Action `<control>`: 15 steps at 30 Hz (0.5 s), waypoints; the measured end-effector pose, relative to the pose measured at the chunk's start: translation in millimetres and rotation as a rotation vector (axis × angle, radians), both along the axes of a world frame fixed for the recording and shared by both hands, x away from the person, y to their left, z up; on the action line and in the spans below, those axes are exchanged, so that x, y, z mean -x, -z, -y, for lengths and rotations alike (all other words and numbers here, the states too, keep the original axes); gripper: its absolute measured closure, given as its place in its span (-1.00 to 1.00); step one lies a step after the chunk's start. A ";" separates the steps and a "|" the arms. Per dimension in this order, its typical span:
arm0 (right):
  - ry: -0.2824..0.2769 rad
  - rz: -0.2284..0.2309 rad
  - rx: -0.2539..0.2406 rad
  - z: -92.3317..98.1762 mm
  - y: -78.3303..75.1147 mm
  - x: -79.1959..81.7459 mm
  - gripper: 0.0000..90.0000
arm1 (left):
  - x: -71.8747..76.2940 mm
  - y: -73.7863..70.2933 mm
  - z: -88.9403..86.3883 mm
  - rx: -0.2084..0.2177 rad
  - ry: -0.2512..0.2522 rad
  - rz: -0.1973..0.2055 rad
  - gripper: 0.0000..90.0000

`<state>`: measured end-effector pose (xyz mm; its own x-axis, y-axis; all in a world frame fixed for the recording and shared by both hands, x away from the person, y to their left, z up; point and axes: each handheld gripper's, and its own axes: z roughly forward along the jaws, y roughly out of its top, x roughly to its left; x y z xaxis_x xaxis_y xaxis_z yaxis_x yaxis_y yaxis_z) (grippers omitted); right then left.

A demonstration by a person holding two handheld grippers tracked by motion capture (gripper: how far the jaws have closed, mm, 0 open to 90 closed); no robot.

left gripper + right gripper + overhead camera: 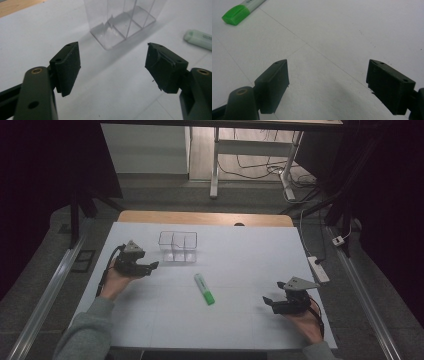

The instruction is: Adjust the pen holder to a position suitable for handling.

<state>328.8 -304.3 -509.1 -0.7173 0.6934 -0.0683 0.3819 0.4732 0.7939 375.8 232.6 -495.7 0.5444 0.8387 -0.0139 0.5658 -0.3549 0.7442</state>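
Note:
A green highlighter [204, 289] lies near the middle of the white table sheet [240, 255]; its pale body [198, 38] shows at the right edge of the left gripper view and its green cap [235, 15] at the top left of the right gripper view. A clear plastic organiser [178, 246] with compartments stands behind it, also straight ahead of the left jaws [122, 22]. My left gripper [154, 265] sits left of the organiser, open and empty [112, 67]. My right gripper [266, 299] rests at the table's right, open with nothing between its jaws [327, 85].
The wooden table edge [205, 218] runs along the back. A power strip [319, 269] and cables lie on the floor to the right. Metal rails [45, 295] flank the table, and a desk frame [215, 165] stands behind.

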 end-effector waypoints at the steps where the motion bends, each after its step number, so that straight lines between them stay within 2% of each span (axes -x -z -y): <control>1: 0.001 0.001 0.000 0.2 -0.1 0.1 -0.61 | -2.6 1.0 -0.1 0.006 -0.006 0.000 -0.36; 5: 0.001 0.000 -0.001 0.2 0.0 0.0 -0.61 | -12.1 6.6 -2.1 -0.007 -0.035 0.010 -0.32; 8: 0.001 -0.001 -0.004 0.1 0.6 -0.4 -0.61 | -17.2 10.0 -3.1 -0.012 -0.037 0.007 -0.29; 15: 0.007 0.000 -0.001 -0.1 0.6 -0.3 -0.61 | -30.6 16.4 -5.2 0.008 -0.054 -0.001 -0.10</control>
<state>329.1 -304.2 -509.7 -0.7123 0.6985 -0.0682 0.3848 0.4701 0.7943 406.4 237.7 -512.1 0.4982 0.8668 -0.0215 0.5851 -0.3178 0.7461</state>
